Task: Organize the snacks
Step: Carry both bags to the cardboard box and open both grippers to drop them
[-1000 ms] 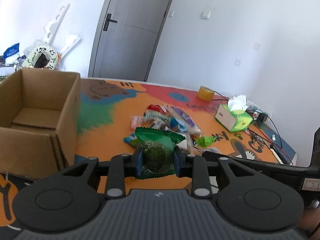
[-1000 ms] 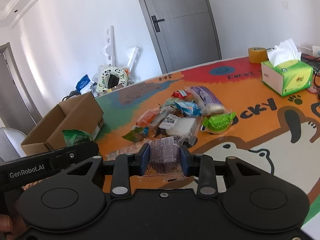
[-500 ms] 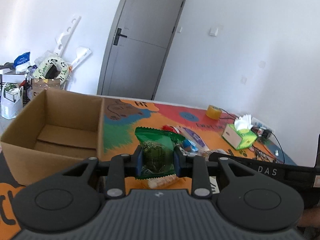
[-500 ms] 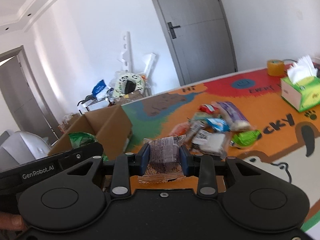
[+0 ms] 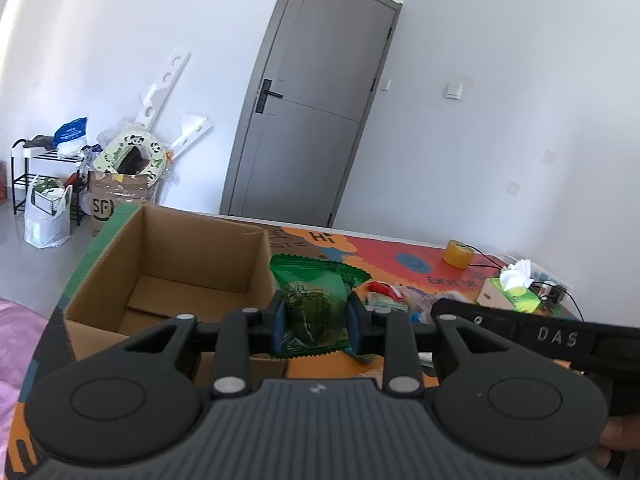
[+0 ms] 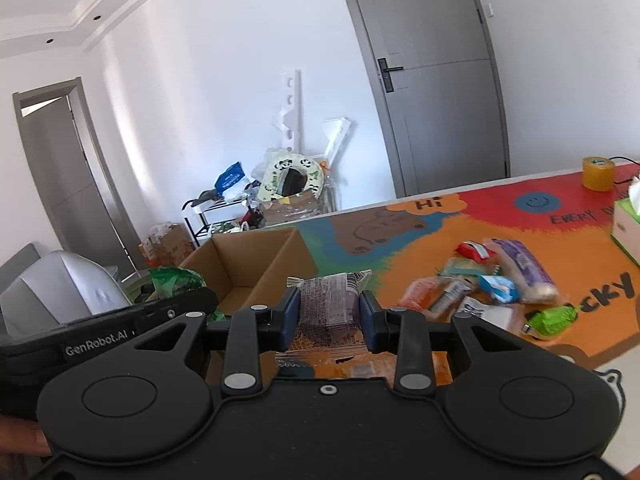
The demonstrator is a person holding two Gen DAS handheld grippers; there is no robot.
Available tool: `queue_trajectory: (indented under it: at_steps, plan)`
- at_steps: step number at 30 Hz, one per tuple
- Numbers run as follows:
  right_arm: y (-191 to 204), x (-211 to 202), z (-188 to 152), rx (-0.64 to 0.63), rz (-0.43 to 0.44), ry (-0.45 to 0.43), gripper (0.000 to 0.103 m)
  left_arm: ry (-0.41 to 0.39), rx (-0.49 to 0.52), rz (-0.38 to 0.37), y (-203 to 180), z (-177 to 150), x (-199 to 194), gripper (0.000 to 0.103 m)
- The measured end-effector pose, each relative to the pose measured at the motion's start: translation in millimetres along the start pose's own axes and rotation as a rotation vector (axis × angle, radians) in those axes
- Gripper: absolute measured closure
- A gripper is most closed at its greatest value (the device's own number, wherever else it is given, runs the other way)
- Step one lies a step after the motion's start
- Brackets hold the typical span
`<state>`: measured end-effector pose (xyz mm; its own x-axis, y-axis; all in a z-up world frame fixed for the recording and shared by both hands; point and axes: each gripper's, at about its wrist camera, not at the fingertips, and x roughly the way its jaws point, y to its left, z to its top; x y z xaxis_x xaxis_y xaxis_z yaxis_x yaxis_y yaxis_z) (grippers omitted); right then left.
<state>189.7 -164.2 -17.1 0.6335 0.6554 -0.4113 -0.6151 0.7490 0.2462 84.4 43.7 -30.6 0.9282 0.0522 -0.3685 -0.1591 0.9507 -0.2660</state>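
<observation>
Now left gripper clamps green snack packet, right gripper clamps brown-printed wrapper; both held above table beside open cardboard box; remaining snacks piled on mat.

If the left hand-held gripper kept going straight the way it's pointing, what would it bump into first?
Probably the cardboard box. The left hand-held gripper, shut on a green snack packet, points slightly down toward the box's near right corner; depth is hard to judge.

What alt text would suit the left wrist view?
The left gripper grips a green snack packet beside an open cardboard box. Beyond lie loose snacks on a colourful table mat, below a grey door.
</observation>
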Motion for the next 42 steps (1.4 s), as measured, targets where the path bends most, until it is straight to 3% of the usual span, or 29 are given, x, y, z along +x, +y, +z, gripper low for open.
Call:
queue_trajectory:
  at_steps: [26,33,37,40,42]
  plan:
    - [51,62,11,-0.036,0.123,0.041,0.07,0.024,-0.086,0.124,76,19,27,0.073]
    - [65,78,13,-0.046,0.148,0.059,0.07,0.025,-0.104,0.182,87,23,20,0.057]
    - [69,86,14,-0.043,0.164,0.074,0.07,0.01,-0.124,0.197,91,23,12,0.053]
    - [71,89,15,-0.038,0.177,0.076,0.066,0.003,-0.137,0.208,92,22,8,0.044]
    - [69,86,16,-0.033,0.163,0.062,0.055,0.0,-0.146,0.209,91,21,7,0.039]
